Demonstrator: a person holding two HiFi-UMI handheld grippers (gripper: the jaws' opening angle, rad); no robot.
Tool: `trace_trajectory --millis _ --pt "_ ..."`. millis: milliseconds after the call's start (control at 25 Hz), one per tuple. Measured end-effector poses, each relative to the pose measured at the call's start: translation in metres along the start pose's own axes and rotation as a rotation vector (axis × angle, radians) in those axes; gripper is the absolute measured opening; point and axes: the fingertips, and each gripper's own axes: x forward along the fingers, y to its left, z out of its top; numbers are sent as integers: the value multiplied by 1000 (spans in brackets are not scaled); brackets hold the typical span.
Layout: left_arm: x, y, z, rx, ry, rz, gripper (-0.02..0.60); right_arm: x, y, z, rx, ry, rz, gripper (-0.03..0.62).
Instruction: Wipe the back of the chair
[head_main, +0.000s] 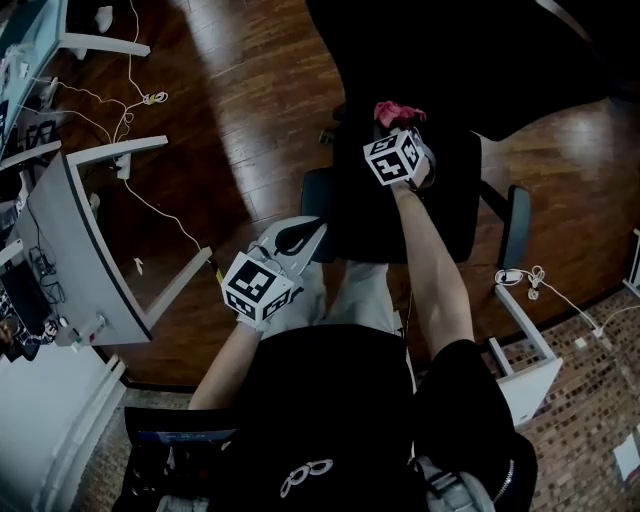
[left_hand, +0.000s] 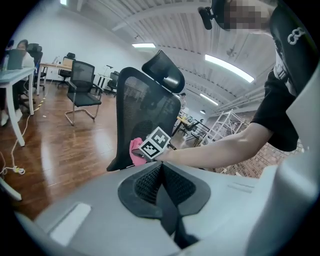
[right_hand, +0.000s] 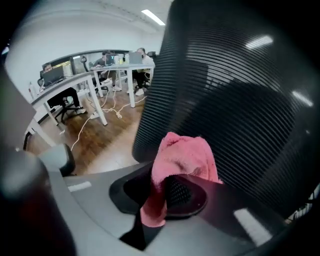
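Right gripper view is showing a pink cloth (right_hand: 182, 155) being clamped in the right gripper (right_hand: 167, 196) and being held up to the lower mesh of the chair back (right_hand: 240, 90), so the wiping step is judged to be in hand. The left gripper (left_hand: 161, 186) is being held clear of the chair, jaws together on nothing (idle). Next, the cloth is probably needing to be dragged across the mesh under steady pressure.
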Motion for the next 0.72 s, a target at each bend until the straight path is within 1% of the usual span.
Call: trace_trajectory --millis 80,160,280,440,600,720 --pt "-12 8 1 -7 -9 18 -12 7 33 21 -46 -8 50 49" --pt "-22 15 5 -17 -18 38 -12 11 52 33 -81 -3 85 49" --pt "-34 30 6 -24 -30 54 -12 17 58 34 -95 17 86 49" --pt "-53 51 2 -11 -40 73 -12 18 67 36 -91 19 74 49" --pt "-53 41 6 25 -54 62 -12 -17 66 22 -55 -19 50 49" --pt "-59 35 21 47 -59 52 -12 -59 70 24 -25 -49 39 49"
